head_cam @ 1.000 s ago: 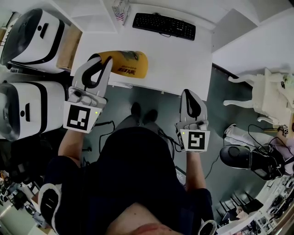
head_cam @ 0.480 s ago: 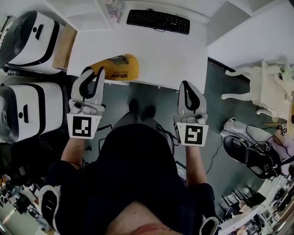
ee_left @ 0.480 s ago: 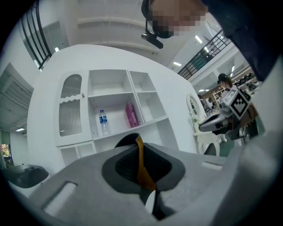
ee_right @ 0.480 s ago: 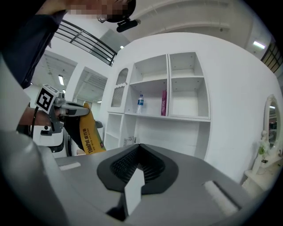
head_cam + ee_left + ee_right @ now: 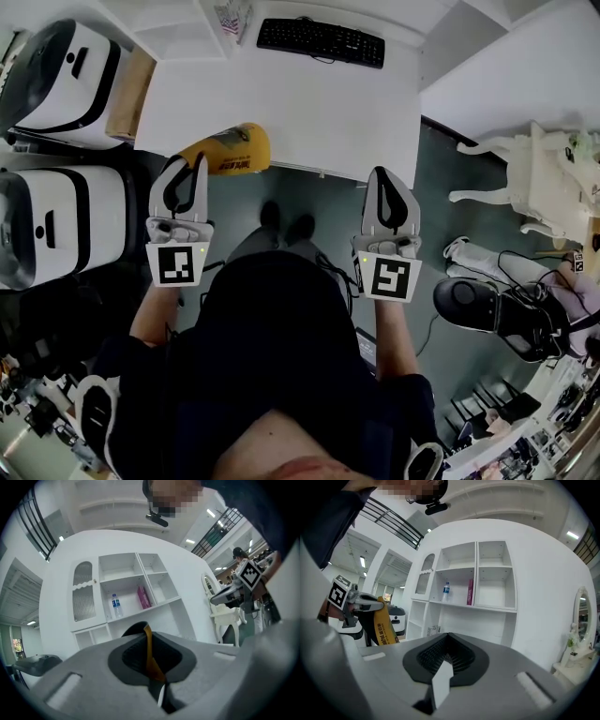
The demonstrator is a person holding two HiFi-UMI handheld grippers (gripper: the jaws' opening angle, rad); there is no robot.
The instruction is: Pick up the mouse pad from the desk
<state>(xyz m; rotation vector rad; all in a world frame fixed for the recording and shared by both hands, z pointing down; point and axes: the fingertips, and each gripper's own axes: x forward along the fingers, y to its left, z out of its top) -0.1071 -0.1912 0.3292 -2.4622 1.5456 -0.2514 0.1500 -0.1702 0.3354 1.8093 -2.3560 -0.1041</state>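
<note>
drawn back to the near edge of the desk (image 5: 309, 103) since a second ago, yellow mouse pad (image 5: 225, 150) pinched by its rim in the clenched left gripper (image 5: 195, 159); with right gripper (image 5: 387, 174) closed on nothing; likely light and floppy, so best gripped deeper than the rim.

Head camera: above person, facing steeply down, wide; takes in desk (image 5: 309, 112), left gripper (image 5: 192, 159), right gripper (image 5: 384, 174)
Gripper cameras: each close behind own jaws, facing level toward same white shelf unit (image 5: 126, 585)
Each gripper view catches other gripper at edge
Mouse pad (image 5: 384, 630) visible in all three views
</note>
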